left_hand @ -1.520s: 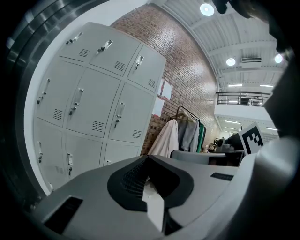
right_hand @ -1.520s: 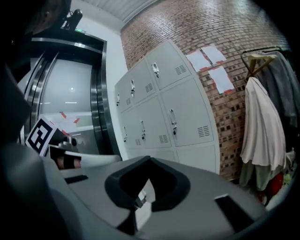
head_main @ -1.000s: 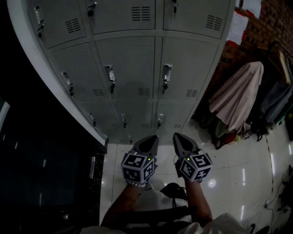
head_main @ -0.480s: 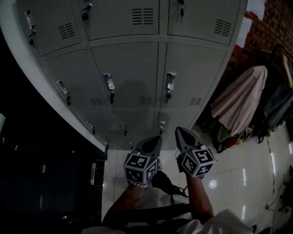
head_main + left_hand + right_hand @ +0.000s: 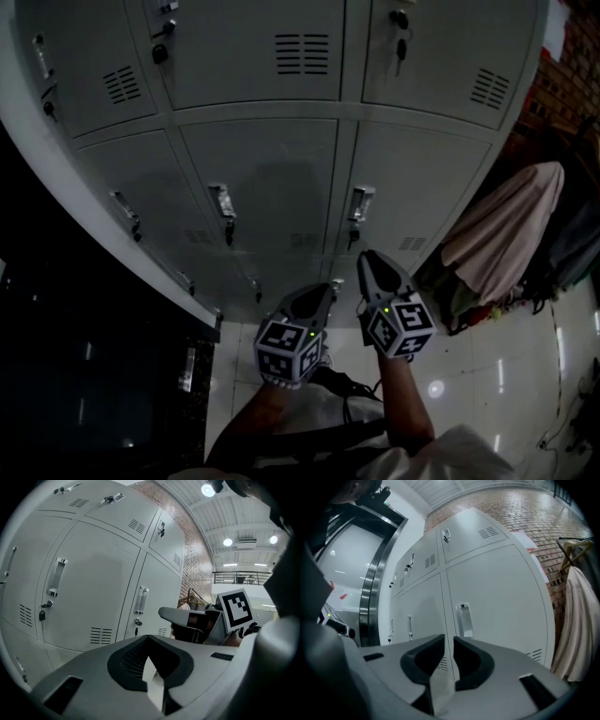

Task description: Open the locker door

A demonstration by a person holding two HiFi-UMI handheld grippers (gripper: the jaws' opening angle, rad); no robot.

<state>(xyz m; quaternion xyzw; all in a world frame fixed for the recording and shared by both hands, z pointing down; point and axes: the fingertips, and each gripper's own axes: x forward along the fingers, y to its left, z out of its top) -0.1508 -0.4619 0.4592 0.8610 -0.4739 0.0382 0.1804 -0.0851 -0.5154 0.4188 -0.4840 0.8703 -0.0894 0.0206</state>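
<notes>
Locker door [image 5: 427,187], middle row, right-hand column: shut, flush with its neighbours. Which door is meant is a judgement; this one lies straight ahead of the leading gripper.

Head view. Door handle [image 5: 361,202] sits at the door's left edge, long axis upright, a key hanging under it. Right gripper [image 5: 371,259] points up at it from just below, near but apart. Left gripper [image 5: 317,291] is held lower and to the left, aimed at the seam between two doors. Right hand is the nearer one.

Left gripper view. Left gripper [image 5: 147,636]: jaw tips pressed together, nothing between them. Same handle [image 5: 140,600] ahead and slightly left, upright; right gripper [image 5: 185,617] shows beside it, further forward.

Right gripper view. Right gripper [image 5: 449,639]: jaws opening, a narrow gap, nothing in it, only the seam of the lockers behind. Handle [image 5: 463,619] stands just above and slightly right of the gap, upright on the door [image 5: 506,602]. The reach looks to be forward, upward and a touch right.
</notes>
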